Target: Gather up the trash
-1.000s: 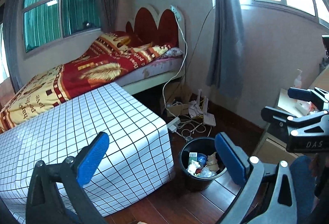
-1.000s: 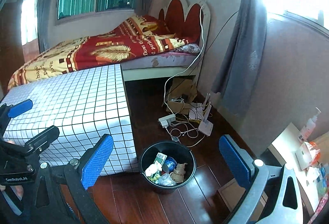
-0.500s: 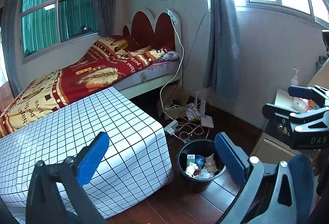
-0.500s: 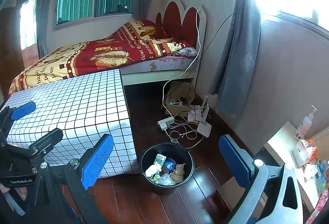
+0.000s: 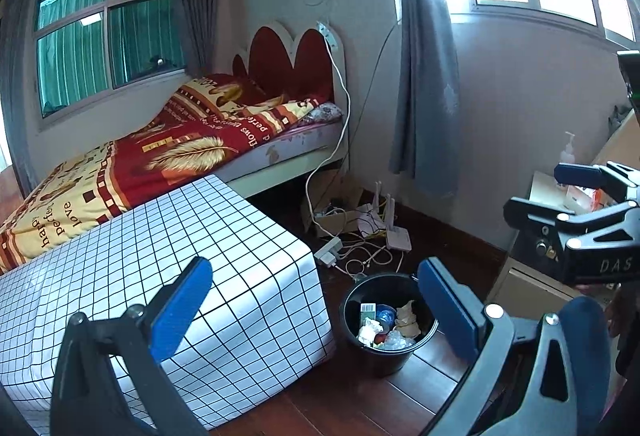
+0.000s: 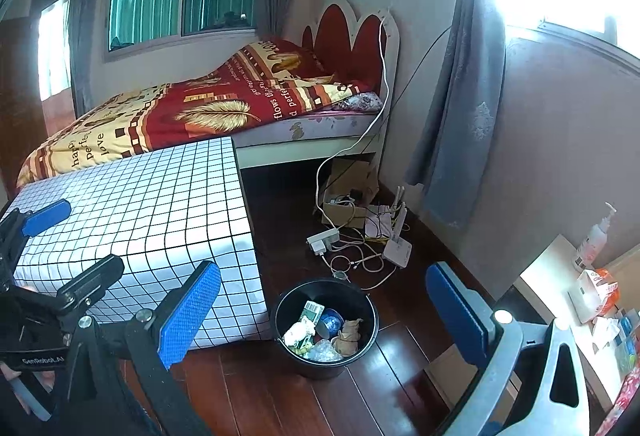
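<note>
A black bin (image 5: 384, 360) (image 6: 304, 364) stands on the dark wood floor beside a table under a white grid cloth (image 5: 140, 276) (image 6: 152, 220). Crumpled paper, a green-white packet, a blue cup and clear wrap lie inside it as trash (image 5: 384, 324) (image 6: 320, 334). My left gripper (image 5: 316, 308) hangs well above the floor, open and empty, blue pads wide apart. My right gripper (image 6: 324, 316) is likewise open and empty, high over the bin. Each gripper shows at the edge of the other's view: the right gripper (image 5: 568, 212) and the left gripper (image 6: 60, 256).
A bed (image 5: 168, 152) with a red and yellow blanket lies behind the table. A power strip, cables and a white router (image 6: 396, 248) clutter the floor by a cardboard box (image 6: 348, 192). A low cabinet (image 6: 560, 268) with a pump bottle and tissue pack stands at right.
Both grippers have risen and drawn back a little, so the bin and the floor clutter sit lower and smaller in view. Both stay open and empty.
</note>
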Demonstrator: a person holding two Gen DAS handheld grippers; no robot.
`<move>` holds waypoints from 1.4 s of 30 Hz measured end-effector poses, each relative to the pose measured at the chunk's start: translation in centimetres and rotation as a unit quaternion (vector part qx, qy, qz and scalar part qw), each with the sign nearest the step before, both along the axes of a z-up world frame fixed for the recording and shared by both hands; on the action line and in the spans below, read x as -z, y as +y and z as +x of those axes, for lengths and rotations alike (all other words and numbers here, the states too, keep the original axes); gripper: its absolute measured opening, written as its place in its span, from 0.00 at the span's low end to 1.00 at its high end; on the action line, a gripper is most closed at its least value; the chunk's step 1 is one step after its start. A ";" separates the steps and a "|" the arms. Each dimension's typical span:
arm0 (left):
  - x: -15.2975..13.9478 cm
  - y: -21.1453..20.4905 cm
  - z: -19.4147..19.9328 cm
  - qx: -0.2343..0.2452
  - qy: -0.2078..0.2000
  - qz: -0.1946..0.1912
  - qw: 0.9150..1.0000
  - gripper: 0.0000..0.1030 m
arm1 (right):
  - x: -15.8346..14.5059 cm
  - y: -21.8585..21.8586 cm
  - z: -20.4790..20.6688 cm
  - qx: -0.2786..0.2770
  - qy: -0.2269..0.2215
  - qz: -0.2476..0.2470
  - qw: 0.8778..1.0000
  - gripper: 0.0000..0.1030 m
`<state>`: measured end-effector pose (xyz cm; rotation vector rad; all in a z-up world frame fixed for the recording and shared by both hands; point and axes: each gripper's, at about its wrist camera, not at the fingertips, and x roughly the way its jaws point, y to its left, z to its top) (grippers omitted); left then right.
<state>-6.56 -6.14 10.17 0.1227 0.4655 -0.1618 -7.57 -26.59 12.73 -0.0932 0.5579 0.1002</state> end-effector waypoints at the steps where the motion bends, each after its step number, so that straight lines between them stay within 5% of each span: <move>1: 0.0 -0.1 0.0 0.000 0.000 0.000 1.000 1.00 | -0.1 0.0 0.0 0.000 0.000 0.000 1.000 1.00; 42: -0.5 -0.3 0.4 0.006 -0.007 -0.001 1.000 1.00 | -0.5 -0.7 0.3 0.000 -0.003 0.001 1.000 1.00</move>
